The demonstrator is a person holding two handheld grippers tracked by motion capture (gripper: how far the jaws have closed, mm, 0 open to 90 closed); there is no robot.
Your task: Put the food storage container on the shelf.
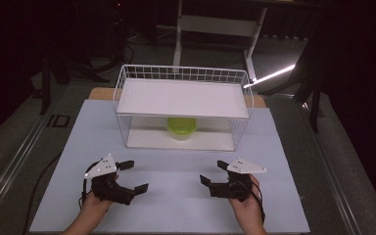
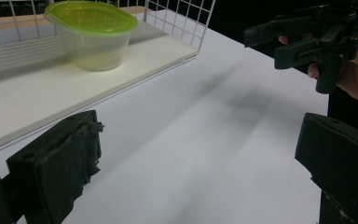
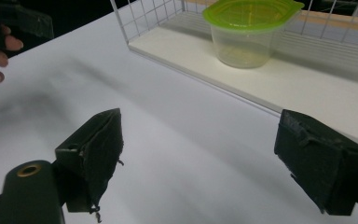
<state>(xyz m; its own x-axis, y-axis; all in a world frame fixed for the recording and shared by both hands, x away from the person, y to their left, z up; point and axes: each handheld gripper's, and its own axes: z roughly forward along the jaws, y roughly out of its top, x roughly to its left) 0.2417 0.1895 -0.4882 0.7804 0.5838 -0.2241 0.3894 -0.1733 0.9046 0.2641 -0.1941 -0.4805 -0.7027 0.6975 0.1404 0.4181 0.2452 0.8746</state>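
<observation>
A clear plastic container with a green lid [image 1: 181, 127] stands on the lower white shelf of a white wire rack [image 1: 122, 93] at the back of the table. In the left gripper view the container [image 2: 91, 35] is at upper left; in the right gripper view the container [image 3: 248, 32] is at upper right. My left gripper [image 1: 132, 176] rests open at the front left of the table, pointing right. Opposite it, my right gripper [image 1: 214, 172] is open and points left. Nothing sits between either pair of jaws, and both are well short of the rack.
The rack's upper white shelf [image 1: 183, 98] covers the container from above; its front side is open. The white table top [image 1: 176, 196] stretches between the grippers. Dark floor and a white stand [image 1: 215, 24] lie beyond the table.
</observation>
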